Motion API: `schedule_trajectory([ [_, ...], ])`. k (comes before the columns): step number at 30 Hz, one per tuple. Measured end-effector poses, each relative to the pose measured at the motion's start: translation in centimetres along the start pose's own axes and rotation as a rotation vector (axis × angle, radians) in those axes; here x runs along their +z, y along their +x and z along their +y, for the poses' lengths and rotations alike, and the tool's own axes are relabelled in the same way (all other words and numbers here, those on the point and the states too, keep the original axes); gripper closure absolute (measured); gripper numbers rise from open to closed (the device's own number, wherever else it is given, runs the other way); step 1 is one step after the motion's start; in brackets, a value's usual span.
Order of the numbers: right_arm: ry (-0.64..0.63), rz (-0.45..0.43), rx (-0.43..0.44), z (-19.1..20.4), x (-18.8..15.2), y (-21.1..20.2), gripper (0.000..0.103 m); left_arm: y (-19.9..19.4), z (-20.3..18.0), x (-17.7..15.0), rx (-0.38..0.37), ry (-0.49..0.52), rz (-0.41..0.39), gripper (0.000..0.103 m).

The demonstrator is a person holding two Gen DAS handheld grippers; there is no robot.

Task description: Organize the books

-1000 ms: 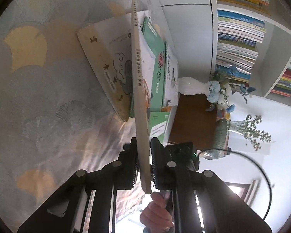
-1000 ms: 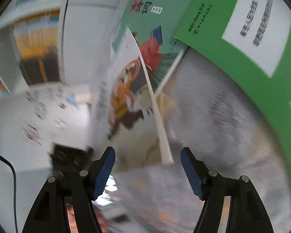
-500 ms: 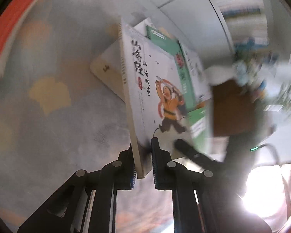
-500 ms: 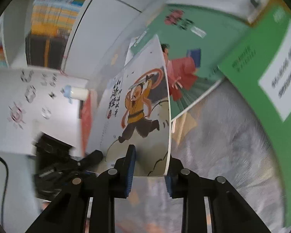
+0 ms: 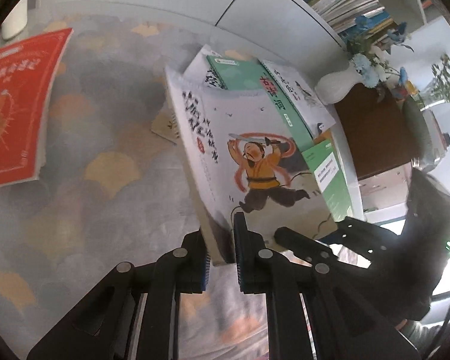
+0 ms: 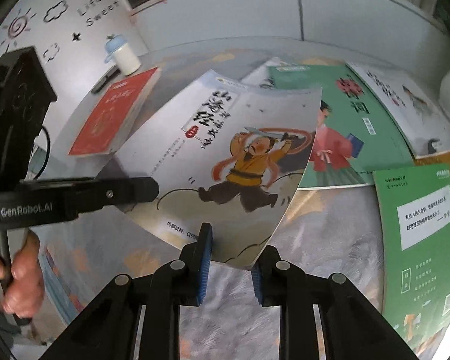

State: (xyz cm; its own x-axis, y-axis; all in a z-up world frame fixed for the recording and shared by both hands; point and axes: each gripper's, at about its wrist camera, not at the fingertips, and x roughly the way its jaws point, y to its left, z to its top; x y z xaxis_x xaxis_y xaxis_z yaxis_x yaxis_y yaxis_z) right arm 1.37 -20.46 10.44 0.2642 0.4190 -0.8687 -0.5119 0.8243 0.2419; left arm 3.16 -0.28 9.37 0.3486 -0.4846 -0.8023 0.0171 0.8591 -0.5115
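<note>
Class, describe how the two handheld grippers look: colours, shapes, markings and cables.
Both the left gripper and right gripper are black, with two angular linked fingers, silver rivets and ribbed blue pads. White "GenRobot.AI" lettering marks the left one's side. A thin black cable loops behind it.

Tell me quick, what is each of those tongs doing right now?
Left tongs: closed on the near spine corner of the warrior picture book.
Right tongs: closed on the same book's near edge, cover curling.

Left gripper point(image 5: 220, 258) was clamped on the spine corner of the illustrated warrior-cover book point(image 5: 249, 162), tilted above the patterned tablecloth point(image 5: 105, 138). Right gripper point(image 5: 288, 235) gripped its lower edge at 4 o'clock. Red book point(image 5: 15, 102) lay at 9 o'clock.
</note>
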Motion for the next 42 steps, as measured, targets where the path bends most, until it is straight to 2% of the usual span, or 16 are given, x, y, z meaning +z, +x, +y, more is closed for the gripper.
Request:
schedule_trajectory([
  [3, -0.09, 0.001, -0.062, 3.1, 0.3, -0.2, 0.08, -1.3, 0.8, 0.1, 0.01, 0.036, -0.016, 0.093],
  [6, -0.152, -0.002, -0.106, 6.1, 0.9, 0.1, 0.08, -2.8, 2.3, 0.8, -0.011, 0.028, -0.028, 0.093],
  [14, -0.162, -0.098, -0.139, 11.6, 3.7, -0.8, 0.079, -8.1, 4.4, 2.3, -0.043, 0.118, -0.11, 0.089],
  [19, -0.183, -0.153, -0.183, 15.0, 5.5, -1.4, 0.078, -11.1, 6.7, 3.5, -0.101, 0.111, -0.164, 0.089],
  [24, -0.205, -0.192, -0.212, 18.6, 7.9, -1.4, 0.078, -13.5, 9.1, 4.7, -0.107, 0.107, -0.216, 0.089],
  [29, -0.247, -0.199, -0.198, 21.4, 10.3, 0.0, 0.078, -15.0, 12.8, 5.4, -0.116, 0.052, -0.257, 0.089],
  [35, -0.322, -0.172, -0.155, 24.4, 12.7, 3.7, 0.077, -15.7, 18.6, 5.3, -0.11, -0.056, -0.294, 0.089],
  [42, -0.303, -0.111, -0.063, 25.4, 15.1, 8.1, 0.077, -14.7, 23.0, 5.3, -0.091, -0.149, -0.3, 0.088],
])
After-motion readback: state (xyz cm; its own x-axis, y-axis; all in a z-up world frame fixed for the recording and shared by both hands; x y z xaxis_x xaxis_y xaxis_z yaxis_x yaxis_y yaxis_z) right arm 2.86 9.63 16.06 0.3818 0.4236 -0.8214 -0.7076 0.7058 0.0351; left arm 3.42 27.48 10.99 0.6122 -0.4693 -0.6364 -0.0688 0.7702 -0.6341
